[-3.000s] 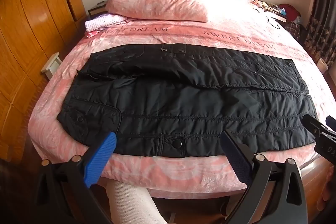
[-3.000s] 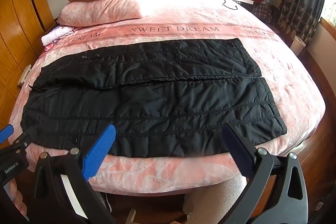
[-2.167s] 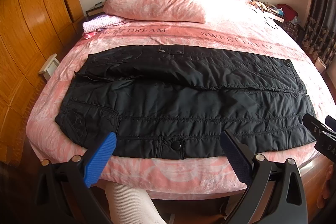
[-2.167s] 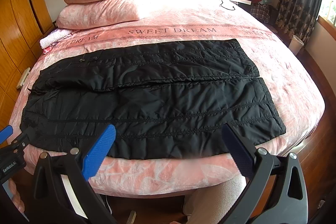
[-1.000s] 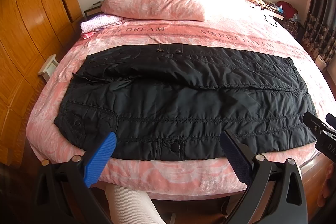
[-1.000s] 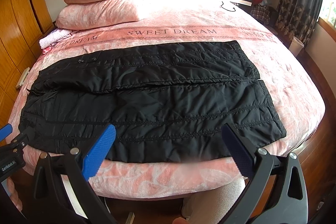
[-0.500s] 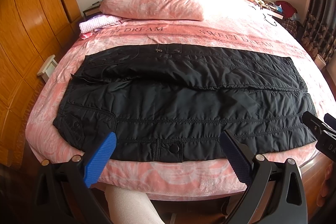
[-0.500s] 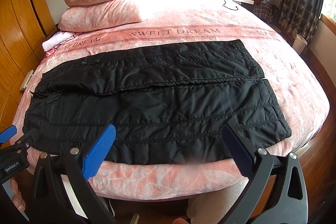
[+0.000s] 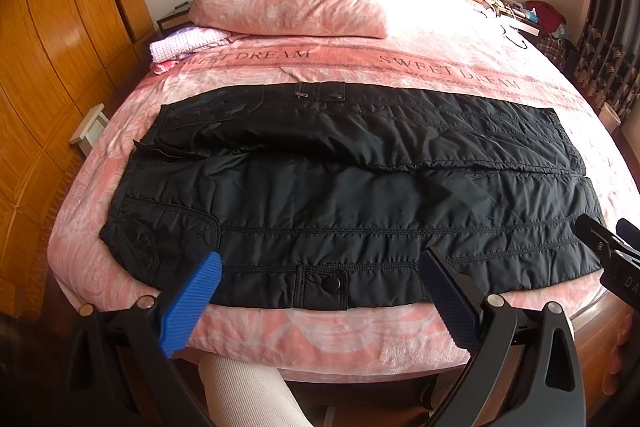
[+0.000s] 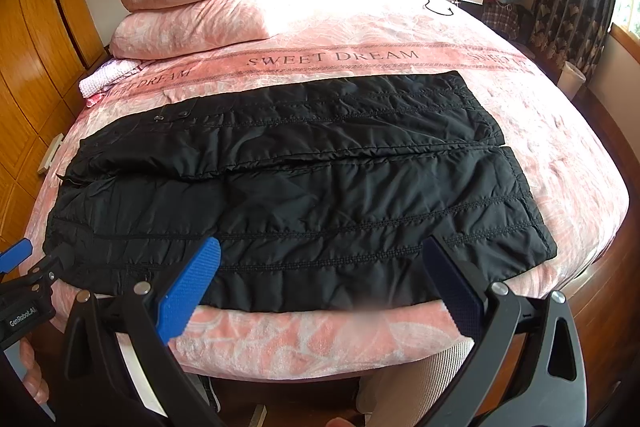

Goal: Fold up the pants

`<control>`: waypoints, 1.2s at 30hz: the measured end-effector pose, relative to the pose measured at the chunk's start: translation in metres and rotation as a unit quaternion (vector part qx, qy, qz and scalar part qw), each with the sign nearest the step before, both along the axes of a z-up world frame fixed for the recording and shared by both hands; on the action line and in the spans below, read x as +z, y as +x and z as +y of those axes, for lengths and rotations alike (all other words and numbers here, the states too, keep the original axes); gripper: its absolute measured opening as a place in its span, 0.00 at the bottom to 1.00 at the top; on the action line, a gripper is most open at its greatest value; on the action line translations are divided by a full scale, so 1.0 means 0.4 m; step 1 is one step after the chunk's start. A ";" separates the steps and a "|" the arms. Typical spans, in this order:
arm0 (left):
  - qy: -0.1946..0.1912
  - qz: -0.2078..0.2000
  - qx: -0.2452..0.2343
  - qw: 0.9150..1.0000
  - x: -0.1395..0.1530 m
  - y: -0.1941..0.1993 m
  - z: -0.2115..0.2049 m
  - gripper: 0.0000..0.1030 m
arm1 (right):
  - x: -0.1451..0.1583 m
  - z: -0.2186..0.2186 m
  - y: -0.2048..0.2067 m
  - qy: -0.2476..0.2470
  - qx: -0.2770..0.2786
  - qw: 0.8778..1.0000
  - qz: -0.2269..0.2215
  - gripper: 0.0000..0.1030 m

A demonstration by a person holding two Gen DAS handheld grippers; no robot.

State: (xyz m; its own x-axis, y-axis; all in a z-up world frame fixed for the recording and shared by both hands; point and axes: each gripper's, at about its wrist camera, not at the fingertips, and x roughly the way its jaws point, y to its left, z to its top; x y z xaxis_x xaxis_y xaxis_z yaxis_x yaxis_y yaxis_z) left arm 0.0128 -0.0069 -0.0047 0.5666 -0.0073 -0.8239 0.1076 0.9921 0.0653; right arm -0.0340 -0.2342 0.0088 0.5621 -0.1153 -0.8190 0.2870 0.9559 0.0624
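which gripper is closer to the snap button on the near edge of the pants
Left. The snap button sits between the open fingers of the left gripper, just ahead of it. The right gripper, also open, hovers further along the pants, toward the leg ends.

Strong daylight from the window (image 10: pixel 628 7) on my right blows out the far bed (image 10: pixel 360 15) near the headboard, white glare, detail gone. Heavy fisheye bend plus dark vignette at all corners in both views; black pants (image 9: pixel 352 195) hold stitch detail, mild sheen. One soft blurred smudge on the pants' near hem in the right view; everything else sharp.
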 end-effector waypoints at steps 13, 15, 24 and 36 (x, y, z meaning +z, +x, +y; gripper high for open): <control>0.003 0.004 -0.001 1.000 -0.009 0.018 -0.008 0.97 | -0.014 -0.005 0.028 0.002 0.014 1.000 0.002 0.98; 0.001 0.007 -0.002 1.000 -0.013 0.031 -0.010 0.97 | -0.015 -0.016 0.043 0.017 0.023 1.000 0.000 0.98; -0.057 0.040 -0.017 0.997 -0.011 0.237 0.009 0.97 | -0.023 -0.159 0.278 0.070 0.084 0.994 -0.014 0.98; -0.056 0.114 -0.131 0.983 -0.154 0.749 -0.097 0.96 | -0.215 -0.297 0.758 0.078 0.265 0.959 0.058 0.98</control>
State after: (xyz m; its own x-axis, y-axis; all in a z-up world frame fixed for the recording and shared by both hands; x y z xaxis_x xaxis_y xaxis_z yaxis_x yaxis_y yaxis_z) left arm 0.3125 -0.0456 -0.0662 0.3340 -0.2258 -0.9151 0.3586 0.9283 -0.0981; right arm 0.2690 -0.3532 -0.0773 0.4126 0.2906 -0.8633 -0.2235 0.9511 0.2133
